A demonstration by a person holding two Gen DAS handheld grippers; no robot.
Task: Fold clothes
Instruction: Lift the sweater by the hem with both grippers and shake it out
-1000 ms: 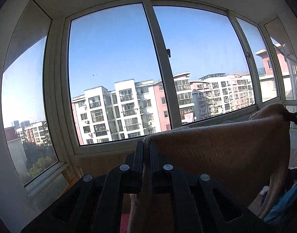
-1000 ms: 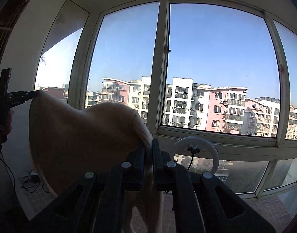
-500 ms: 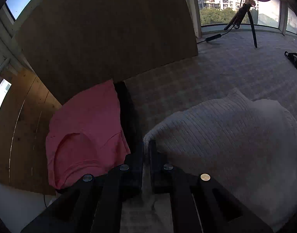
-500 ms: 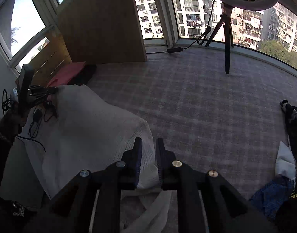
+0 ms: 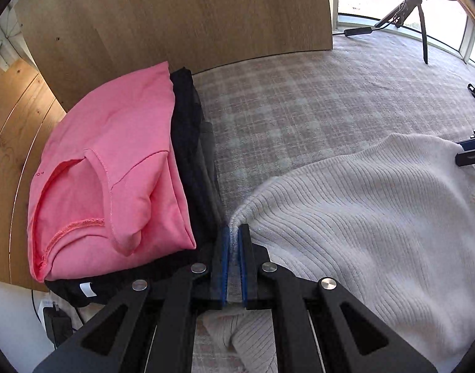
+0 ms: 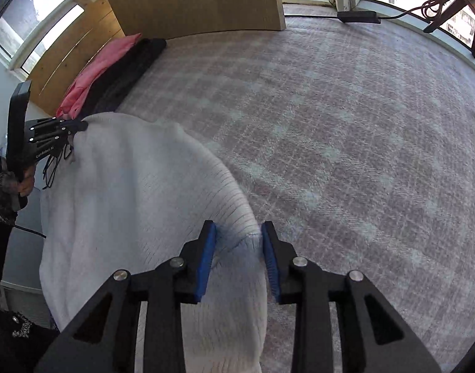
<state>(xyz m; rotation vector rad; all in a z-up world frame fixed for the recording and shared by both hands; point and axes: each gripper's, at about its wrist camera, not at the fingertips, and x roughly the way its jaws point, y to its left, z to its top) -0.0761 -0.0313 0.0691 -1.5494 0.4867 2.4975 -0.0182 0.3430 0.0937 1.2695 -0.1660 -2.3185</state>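
Observation:
A white ribbed sweater (image 5: 377,233) lies spread on the plaid-covered surface (image 5: 315,99). My left gripper (image 5: 232,233) is shut on one of its corners, close to the surface. The right gripper (image 6: 239,239) stands open, and the sweater's (image 6: 138,205) other corner sits loosely between its blue pads (image 6: 206,251). The left gripper (image 6: 79,126) appears at the sweater's far left edge in the right wrist view, held by a hand (image 6: 26,177). The right gripper (image 5: 472,152) shows at the right edge of the left wrist view.
A folded pink shirt (image 5: 113,171) rests on folded dark clothes (image 5: 190,161) just left of the sweater. A wooden board (image 5: 175,15) stands behind them. A tripod (image 5: 414,6) and a cable box (image 6: 357,16) stand by the windows. A plug (image 5: 58,320) lies low at the left.
Both grippers swung down from window height to the plaid surface, laying the sweater flat. The right gripper has opened; the left stays shut on its corner.

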